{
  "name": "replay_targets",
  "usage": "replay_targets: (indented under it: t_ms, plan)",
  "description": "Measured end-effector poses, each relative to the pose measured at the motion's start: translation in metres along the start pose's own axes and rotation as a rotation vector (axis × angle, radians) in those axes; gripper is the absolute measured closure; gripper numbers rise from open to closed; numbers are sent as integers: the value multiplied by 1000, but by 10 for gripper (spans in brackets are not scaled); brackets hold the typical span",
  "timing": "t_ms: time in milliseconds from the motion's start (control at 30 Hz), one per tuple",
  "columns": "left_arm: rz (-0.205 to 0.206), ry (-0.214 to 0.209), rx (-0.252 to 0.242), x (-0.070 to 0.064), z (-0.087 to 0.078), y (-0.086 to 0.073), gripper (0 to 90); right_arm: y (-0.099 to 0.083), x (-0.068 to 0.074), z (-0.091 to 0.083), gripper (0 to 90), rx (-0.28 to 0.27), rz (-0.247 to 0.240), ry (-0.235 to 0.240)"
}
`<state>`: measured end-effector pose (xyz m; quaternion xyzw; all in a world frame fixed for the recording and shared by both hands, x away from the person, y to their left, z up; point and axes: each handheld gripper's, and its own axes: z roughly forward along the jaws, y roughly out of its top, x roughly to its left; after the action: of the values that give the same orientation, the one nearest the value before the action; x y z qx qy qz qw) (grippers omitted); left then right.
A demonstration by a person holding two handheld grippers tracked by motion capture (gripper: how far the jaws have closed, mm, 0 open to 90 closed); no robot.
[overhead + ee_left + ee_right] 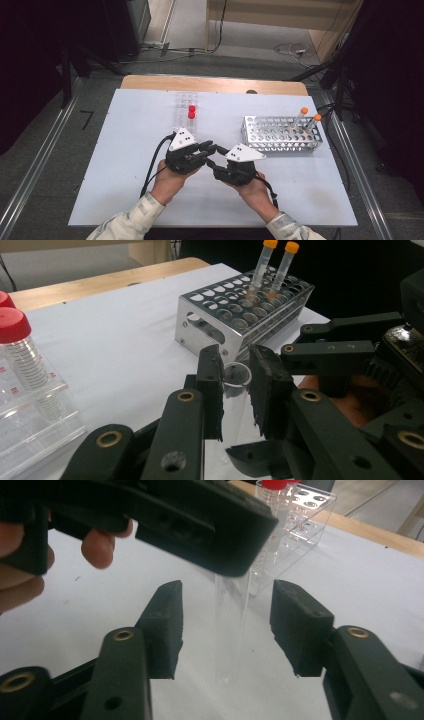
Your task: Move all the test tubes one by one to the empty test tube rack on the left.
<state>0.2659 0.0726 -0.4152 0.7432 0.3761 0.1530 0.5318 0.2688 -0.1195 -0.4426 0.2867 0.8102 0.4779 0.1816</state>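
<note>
Holding a clear tube (231, 625) upright near the table's front edge, the left gripper (235, 390) seems clamped; the right gripper (226, 625) gapes wide astride it.

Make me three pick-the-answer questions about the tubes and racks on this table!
1. Where do the orange-capped tubes stand?
A. in the metal rack
B. on the floor
C. flat on the table

2. How many red-capped tubes are in the clear rack?
A. none
B. two
C. five

3. How are the fingers of the right gripper?
A. shut on a cap
B. shut on nothing
C. open, one on each side of the clear tube

Answers: 1 A, both poke up from the rack's far corner; 2 B, two red caps sit side by side; 3 C, gaps show on both sides of the tube.
</note>
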Motion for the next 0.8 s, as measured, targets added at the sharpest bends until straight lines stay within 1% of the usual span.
replay_targets:
  t_ms: [67,100,200,300,367,500,667,800]
  plan:
    - [-3,6,-5,2,-1,1,765,0,-3,-2,345,17,8,10]
    - [-3,11,-6,4,-3,1,765,0,-5,-3,337,21,7,13]
    - [-20,30,-22,12,-8,4,765,-3,-10,-11,309,22,21,4]
    - [-38,59,-42,24,-15,8,765,-6,-18,-20,307,23,32,-9]
    - [-50,79,-49,32,-20,11,765,-8,-25,-25,307,21,52,-19]
    - [-80,126,-75,50,-27,18,765,-12,-37,-35,302,14,74,-41]
    - [-89,181,-102,66,-36,33,765,-16,-47,-46,298,10,90,-70]
    - [-82,221,-117,75,-38,44,765,-20,-54,-52,302,6,100,-87]
